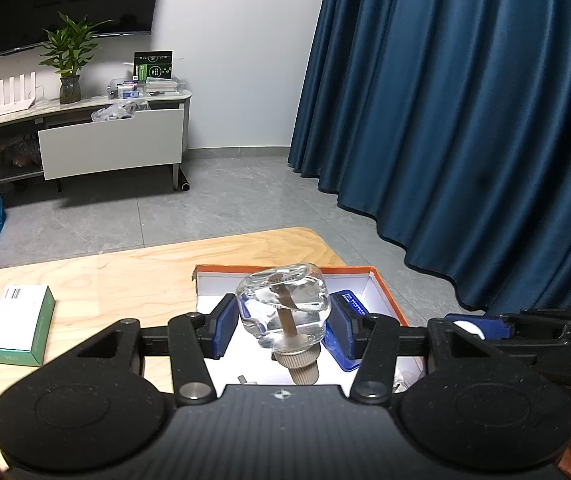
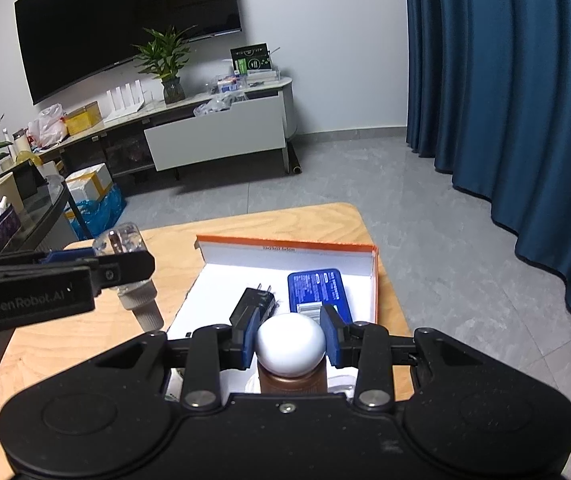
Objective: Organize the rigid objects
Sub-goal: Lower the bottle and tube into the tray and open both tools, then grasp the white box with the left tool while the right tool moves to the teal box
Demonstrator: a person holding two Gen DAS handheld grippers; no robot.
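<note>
Right gripper clamps a brown bottle by its round white cap — slick, could squirt out. Left gripper grips a glass bottle upside down over the orange box — might drop.

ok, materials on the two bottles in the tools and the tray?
Left tool's clear bottle: thick glass by the look, refracting and glossy; ribbed cap looks matte metal or plastic. Right tool's bottle: smooth white cap, glossy brown body, glass or plastic unclear. Orange-edged box: matte cardboard, folded walls.
</note>
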